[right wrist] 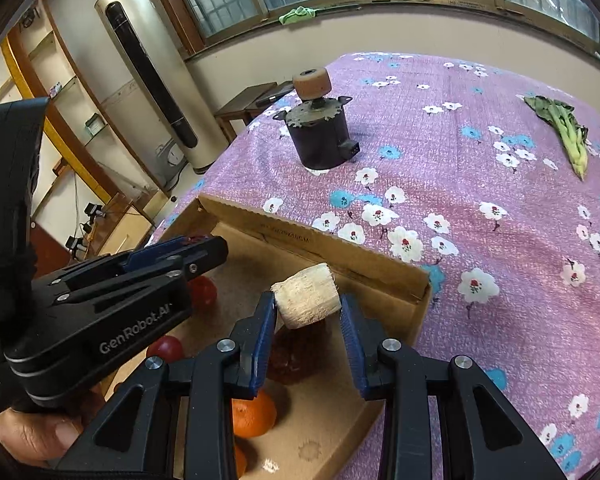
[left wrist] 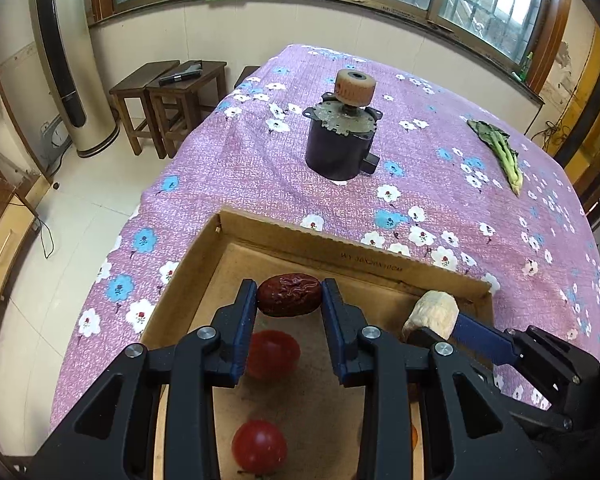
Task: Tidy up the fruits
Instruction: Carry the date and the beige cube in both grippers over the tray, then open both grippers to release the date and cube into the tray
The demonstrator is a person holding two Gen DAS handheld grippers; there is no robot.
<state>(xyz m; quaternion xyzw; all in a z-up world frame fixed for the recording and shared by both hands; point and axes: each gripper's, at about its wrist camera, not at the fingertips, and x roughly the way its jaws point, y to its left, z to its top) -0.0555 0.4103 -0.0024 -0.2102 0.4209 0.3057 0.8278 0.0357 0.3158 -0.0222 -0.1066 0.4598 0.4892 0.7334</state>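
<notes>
Jujube (left wrist: 289, 295), dark red and wrinkled, sits clamped end to end between my left gripper (left wrist: 289, 300) pads, both blue pads touching it, held above the floor of the cardboard box (left wrist: 332, 250). Below it in the left wrist view lie two red tomatoes (left wrist: 272, 354), one nearer the far wall, the second (left wrist: 259, 446) closer to me, both on the box floor.

My right gripper (right wrist: 308, 312) has a pale, fibrous cut chunk (right wrist: 306, 300) between its fingers, also over the box. The left pad (right wrist: 265, 320) touches the chunk; on the other side I cannot tell whether the pad meets it, a narrow gap seems to show. Jaws stand moderately apart, about the chunk's width.

Right wrist view: orange (right wrist: 254, 414) on the box floor under my fingers, a dark red item beneath the chunk, partly hidden.

Box rests on a purple floral tablecloth (right wrist: 500, 280). Farther back stands a dark cylindrical motor (left wrist: 340, 140) with a tan wheel on top. Green leafy vegetable (left wrist: 500, 156) lies well apart, at the far right.
</notes>
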